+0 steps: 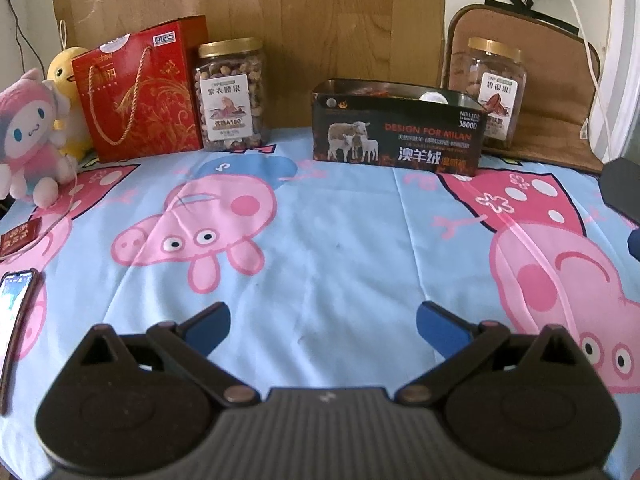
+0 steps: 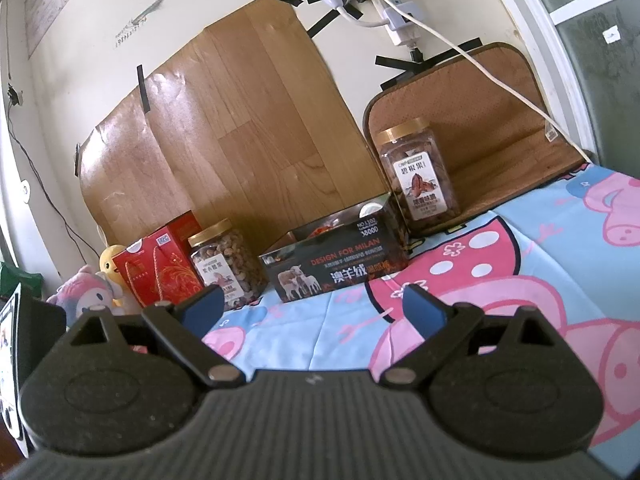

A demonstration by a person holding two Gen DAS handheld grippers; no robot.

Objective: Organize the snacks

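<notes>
Left tongs [image 1: 323,322] and right tongs [image 2: 314,310], each seen along its own blue-tipped fingers; both stand spread wide with nothing between the tips, above a table covered by a blue cloth [image 1: 340,240] printed with pink pigs.

Back row, against the wall, from the left in the left wrist view: a pink plush toy [image 1: 30,140] and a yellow plush toy [image 1: 66,70] at the table's left edge; a red gift bag [image 1: 140,92] with cord handles; touching or just beside it, a clear nut jar [image 1: 232,96] with a gold lid, full; then a gap; a dark open-topped box [image 1: 396,134] printed with sheep, holding items that cannot be made out; just behind its right end, a second gold-lidded jar [image 1: 496,92], standing on a brown mat [image 1: 560,92] that leans up the wall. A wood-grain sheet [image 2: 240,120] is taped to the wall behind the row.

Open room: the whole middle and near part of the cloth, from the box forward to the tongs, is bare. At the near left edge lie a phone [image 1: 14,308] and a small red packet [image 1: 20,236]. A white cable [image 2: 480,64] runs from a wall socket strip down past the mat to the table's far right corner. The right tongs show in the left wrist view as a dark shape at the right border.
</notes>
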